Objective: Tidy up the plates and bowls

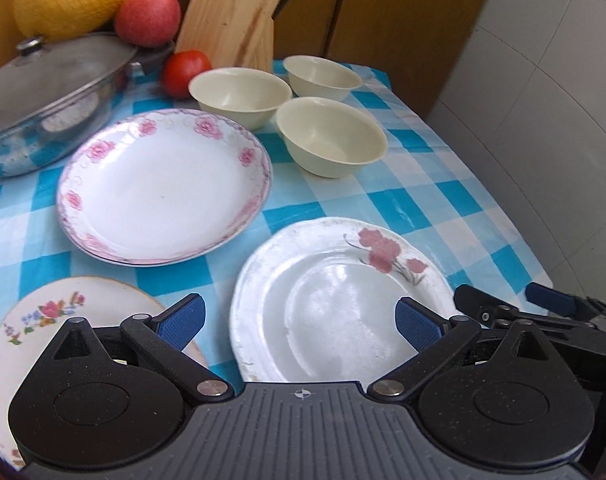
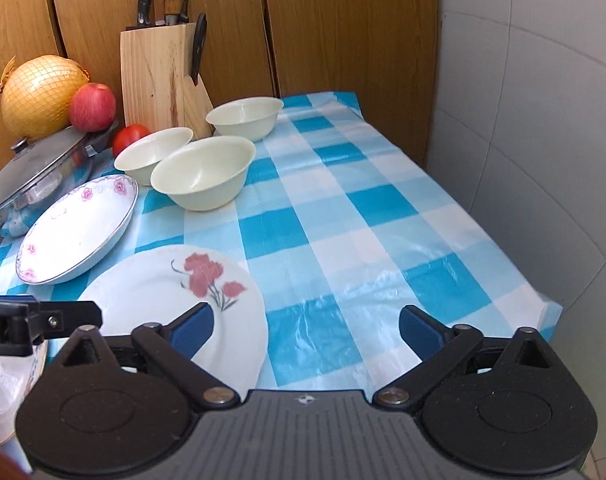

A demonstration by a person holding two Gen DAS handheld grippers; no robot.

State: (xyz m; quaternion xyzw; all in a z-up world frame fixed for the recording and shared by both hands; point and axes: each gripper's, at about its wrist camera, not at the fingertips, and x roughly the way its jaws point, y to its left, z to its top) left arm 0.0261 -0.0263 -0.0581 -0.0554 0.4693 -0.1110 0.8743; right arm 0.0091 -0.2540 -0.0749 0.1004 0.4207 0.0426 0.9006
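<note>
Both tongs, left (image 1: 299,322) and right (image 2: 306,330), are held spread apart and empty above the red-flowered plate (image 1: 335,300). Three bowls (image 1: 330,136) are grouped farther back. A shallow rim could be missed or chipped; open table (image 2: 383,208) is left rightward, though its edge is near.

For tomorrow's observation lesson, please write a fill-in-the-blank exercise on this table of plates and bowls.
1. The number of cream bowls on the checked tablecloth is ___.
2. The knife block holds knives and is made of ___.
3. The apple rests on the pan's ___.
4. Both hand-held grippers hold ___.

Missing words: three; wood; lid; nothing
</note>
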